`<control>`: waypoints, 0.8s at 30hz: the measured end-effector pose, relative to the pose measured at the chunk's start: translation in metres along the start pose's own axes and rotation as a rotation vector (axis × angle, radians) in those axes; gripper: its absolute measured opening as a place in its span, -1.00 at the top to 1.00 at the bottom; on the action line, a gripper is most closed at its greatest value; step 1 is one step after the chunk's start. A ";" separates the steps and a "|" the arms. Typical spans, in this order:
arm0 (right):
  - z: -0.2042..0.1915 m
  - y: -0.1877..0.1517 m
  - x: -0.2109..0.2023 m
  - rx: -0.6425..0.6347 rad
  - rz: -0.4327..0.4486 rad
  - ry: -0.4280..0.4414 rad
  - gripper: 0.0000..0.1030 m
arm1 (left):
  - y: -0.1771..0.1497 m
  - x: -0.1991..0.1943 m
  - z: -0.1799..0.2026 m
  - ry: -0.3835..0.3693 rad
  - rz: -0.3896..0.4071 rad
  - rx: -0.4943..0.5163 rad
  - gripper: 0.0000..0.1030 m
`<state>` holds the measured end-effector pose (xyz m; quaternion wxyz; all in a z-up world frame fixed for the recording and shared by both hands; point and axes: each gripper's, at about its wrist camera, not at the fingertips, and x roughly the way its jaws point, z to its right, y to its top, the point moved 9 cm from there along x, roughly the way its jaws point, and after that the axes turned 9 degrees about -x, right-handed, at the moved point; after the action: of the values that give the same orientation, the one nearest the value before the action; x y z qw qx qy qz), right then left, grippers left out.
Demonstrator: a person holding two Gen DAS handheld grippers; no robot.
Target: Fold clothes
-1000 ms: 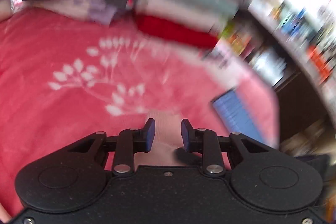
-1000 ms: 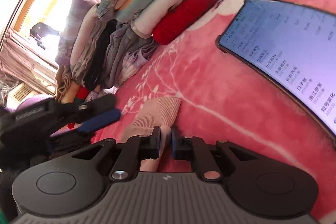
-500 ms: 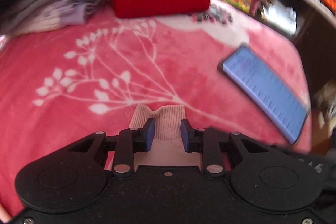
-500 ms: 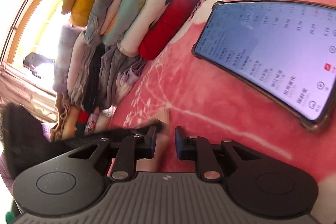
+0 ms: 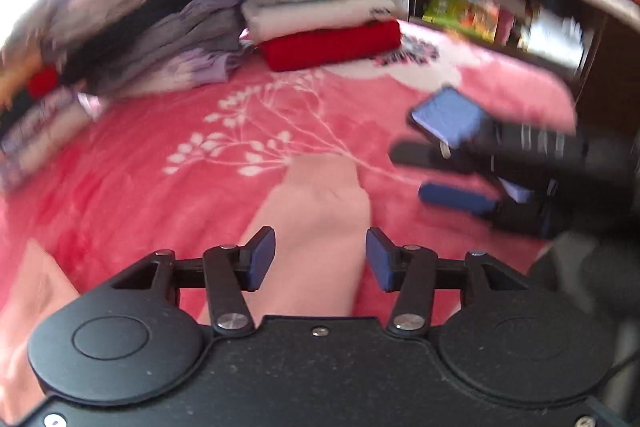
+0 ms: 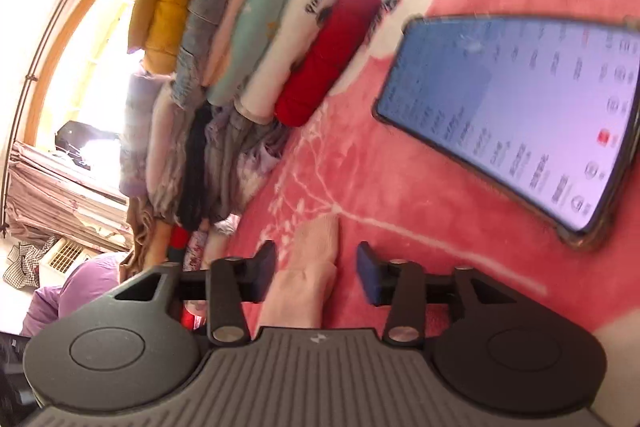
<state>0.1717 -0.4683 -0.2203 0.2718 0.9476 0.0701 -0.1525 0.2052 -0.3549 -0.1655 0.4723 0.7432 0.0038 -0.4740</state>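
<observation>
The left tongs (image 5: 320, 259) are opening, and the pink sock (image 5: 320, 227) lies flat between the pads, which do not press it. The right tongs (image 6: 316, 273) are opening too, with the same sock (image 6: 308, 279) between them, let go. The sock rests on a soft pink blanket (image 5: 140, 187) with white branches on it. A phone (image 6: 512, 115) with its screen lit lies on the blanket, off to the right of the sock. Farther back sits a pile of folded clothes (image 6: 256, 47), red at the bottom and yellow on top. Beside it is a second, messier pile (image 5: 160, 43). A dark shelf (image 5: 500, 11) full of small things stands behind, blurry. A bright window (image 6: 92, 67) has curtains.
</observation>
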 end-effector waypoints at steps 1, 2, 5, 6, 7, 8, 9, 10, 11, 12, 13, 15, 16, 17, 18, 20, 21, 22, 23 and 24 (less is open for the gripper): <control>-0.001 0.003 -0.004 -0.011 0.002 0.006 -0.08 | -0.005 0.002 0.010 0.042 0.014 0.064 0.06; -0.001 0.006 -0.007 -0.026 0.000 0.007 -0.09 | -0.010 0.006 0.017 0.093 0.023 0.121 0.06; 0.002 0.019 -0.021 -0.125 -0.009 -0.045 -0.08 | -0.013 0.018 0.020 0.189 0.054 0.146 0.06; 0.004 0.023 -0.027 -0.142 -0.005 -0.048 -0.08 | -0.010 0.020 0.017 0.174 0.066 0.100 0.06; 0.005 0.028 -0.032 -0.154 0.007 -0.048 -0.08 | -0.007 0.024 0.013 0.150 0.076 0.030 0.06; 0.005 0.032 -0.038 -0.171 0.026 -0.048 -0.08 | -0.006 0.031 0.008 0.124 0.071 -0.039 0.04; 0.004 0.036 -0.042 -0.191 0.042 -0.048 -0.08 | -0.009 0.045 0.008 0.090 0.028 -0.084 0.03; 0.003 0.038 -0.044 -0.202 0.052 -0.044 -0.08 | -0.013 0.059 0.009 0.053 -0.024 -0.124 0.02; 0.001 0.040 -0.046 -0.211 0.061 -0.040 -0.08 | -0.012 0.063 0.008 0.038 -0.020 -0.122 -0.01; 0.001 0.041 -0.047 -0.213 0.063 -0.037 -0.08 | -0.008 0.060 0.007 0.022 -0.017 -0.119 -0.01; 0.001 0.040 -0.045 -0.210 0.056 -0.034 -0.08 | -0.004 0.052 0.004 -0.007 -0.010 -0.144 -0.02; 0.001 0.039 -0.042 -0.196 0.044 -0.029 -0.08 | 0.002 0.029 -0.010 -0.060 0.041 -0.234 -0.02; 0.001 0.038 -0.041 -0.190 0.042 -0.027 -0.08 | 0.001 0.015 -0.026 -0.060 0.071 -0.295 -0.03; 0.001 0.039 -0.040 -0.193 0.042 -0.026 -0.08 | -0.001 0.001 -0.045 -0.054 0.101 -0.361 -0.02; 0.000 0.039 -0.040 -0.196 0.043 -0.025 -0.09 | -0.008 -0.010 -0.064 -0.033 0.119 -0.423 -0.01; 0.000 0.039 -0.037 -0.196 0.033 -0.017 -0.09 | -0.023 -0.032 -0.104 0.018 0.148 -0.546 0.28; -0.001 0.037 -0.035 -0.199 0.023 -0.012 -0.09 | -0.032 -0.041 -0.117 0.050 0.152 -0.565 0.38; -0.003 0.035 -0.034 -0.207 0.016 -0.002 -0.08 | -0.038 -0.047 -0.122 0.073 0.154 -0.555 0.39; -0.007 0.032 -0.032 -0.220 0.005 0.016 -0.07 | -0.045 -0.054 -0.120 0.085 0.155 -0.535 0.41; -0.012 0.028 -0.028 -0.242 -0.013 0.037 -0.04 | -0.051 -0.060 -0.118 0.095 0.156 -0.514 0.45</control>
<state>0.1541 -0.4870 -0.1869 0.3818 0.9101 0.0993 -0.1270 0.2314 -0.2172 -0.1468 0.6798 0.6183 0.0890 -0.3841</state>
